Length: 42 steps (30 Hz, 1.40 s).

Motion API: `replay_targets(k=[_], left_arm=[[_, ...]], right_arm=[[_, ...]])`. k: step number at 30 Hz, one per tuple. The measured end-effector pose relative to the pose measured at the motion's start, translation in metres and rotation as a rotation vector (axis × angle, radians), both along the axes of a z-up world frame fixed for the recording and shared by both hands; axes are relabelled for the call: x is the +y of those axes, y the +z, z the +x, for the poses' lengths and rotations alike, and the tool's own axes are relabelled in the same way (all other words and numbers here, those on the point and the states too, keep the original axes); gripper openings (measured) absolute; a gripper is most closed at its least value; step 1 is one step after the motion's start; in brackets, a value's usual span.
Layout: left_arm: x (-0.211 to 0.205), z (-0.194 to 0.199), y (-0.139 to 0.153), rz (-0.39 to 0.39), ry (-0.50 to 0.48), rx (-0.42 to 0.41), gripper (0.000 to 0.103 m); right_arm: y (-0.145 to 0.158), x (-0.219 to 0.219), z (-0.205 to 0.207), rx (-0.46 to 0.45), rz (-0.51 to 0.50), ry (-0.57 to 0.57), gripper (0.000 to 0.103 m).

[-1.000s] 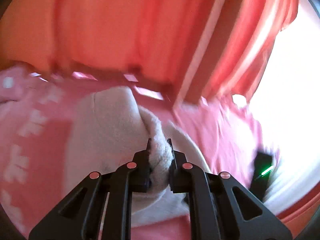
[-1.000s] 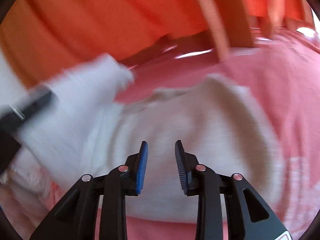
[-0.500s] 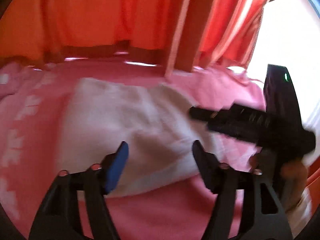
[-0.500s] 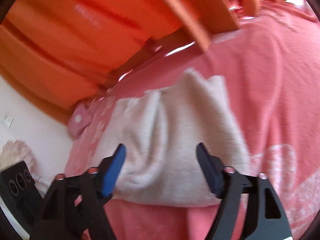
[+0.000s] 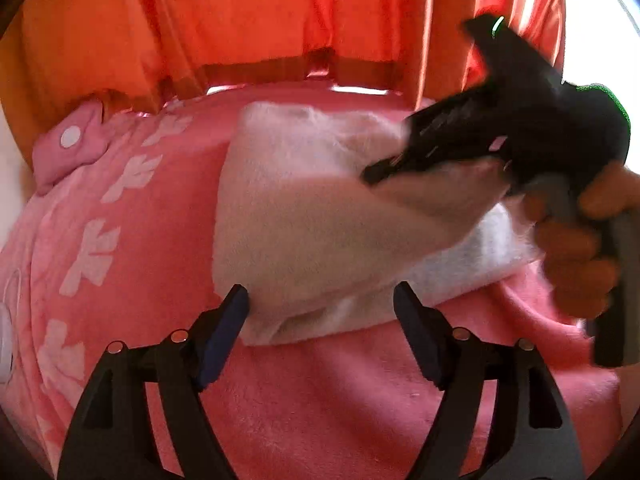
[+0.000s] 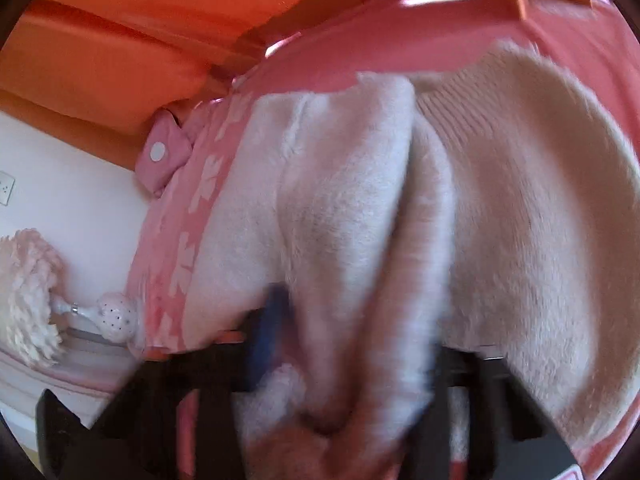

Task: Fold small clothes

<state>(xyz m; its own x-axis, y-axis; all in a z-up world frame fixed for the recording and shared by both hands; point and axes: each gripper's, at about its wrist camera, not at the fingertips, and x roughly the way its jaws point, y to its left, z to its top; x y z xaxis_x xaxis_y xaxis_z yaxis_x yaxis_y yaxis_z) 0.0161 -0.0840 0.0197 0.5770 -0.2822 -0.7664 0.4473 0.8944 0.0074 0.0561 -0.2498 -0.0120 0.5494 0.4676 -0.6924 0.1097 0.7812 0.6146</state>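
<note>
The fluffy white garment [image 5: 304, 216] lies on the pink blanket [image 5: 132, 272] patterned with white shapes. The left claw [image 5: 320, 312] hangs released at its near edge. The right claw [image 5: 384, 168] is clenched on a lifted fold of it. No lettering is legible anywhere.

A bed covered by a pink blanket [image 5: 328, 392] with a column of white flower shapes toward nine o'clock carries everything. A fluffy white garment [image 5: 304, 216] lies directly on it at centre (its right part is lifted off the blanket). At ten o'clock a small pink pillow [image 5: 68, 144] with a white dot sits at the blanket's far edge.
</note>
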Motion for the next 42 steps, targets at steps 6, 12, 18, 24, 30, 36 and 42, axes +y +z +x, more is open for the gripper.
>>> replay_targets(k=[6, 12, 18, 24, 30, 36, 42], left_arm=[[0.008, 0.02, -0.009, -0.075, 0.053, 0.096, 0.053], [-0.004, 0.034, -0.032, -0.142, 0.049, 0.213, 0.026], [-0.006, 0.023, -0.017, -0.128, 0.043, 0.206, 0.022], [0.011, 0.006, 0.049, -0.245, -0.007, 0.131, 0.033], [-0.026, 0.037, 0.052, -0.244, 0.023, 0.098, 0.044], [-0.048, 0.047, 0.016, -0.166, 0.078, 0.116, 0.044], [-0.053, 0.048, 0.01, -0.128, 0.071, 0.104, 0.046]], right_arm=[[0.071, -0.044, -0.056, -0.273, 0.068, -0.056, 0.017], [-0.032, -0.108, -0.071, 0.029, -0.053, -0.248, 0.018], [-0.04, -0.112, -0.084, -0.027, 0.017, -0.256, 0.027], [-0.014, -0.125, -0.12, -0.106, -0.104, -0.313, 0.031], [0.009, -0.137, -0.082, -0.143, -0.132, -0.281, 0.053], [0.002, -0.118, -0.036, -0.078, -0.215, -0.185, 0.01], [-0.011, -0.136, -0.038, -0.102, -0.233, -0.245, 0.008]])
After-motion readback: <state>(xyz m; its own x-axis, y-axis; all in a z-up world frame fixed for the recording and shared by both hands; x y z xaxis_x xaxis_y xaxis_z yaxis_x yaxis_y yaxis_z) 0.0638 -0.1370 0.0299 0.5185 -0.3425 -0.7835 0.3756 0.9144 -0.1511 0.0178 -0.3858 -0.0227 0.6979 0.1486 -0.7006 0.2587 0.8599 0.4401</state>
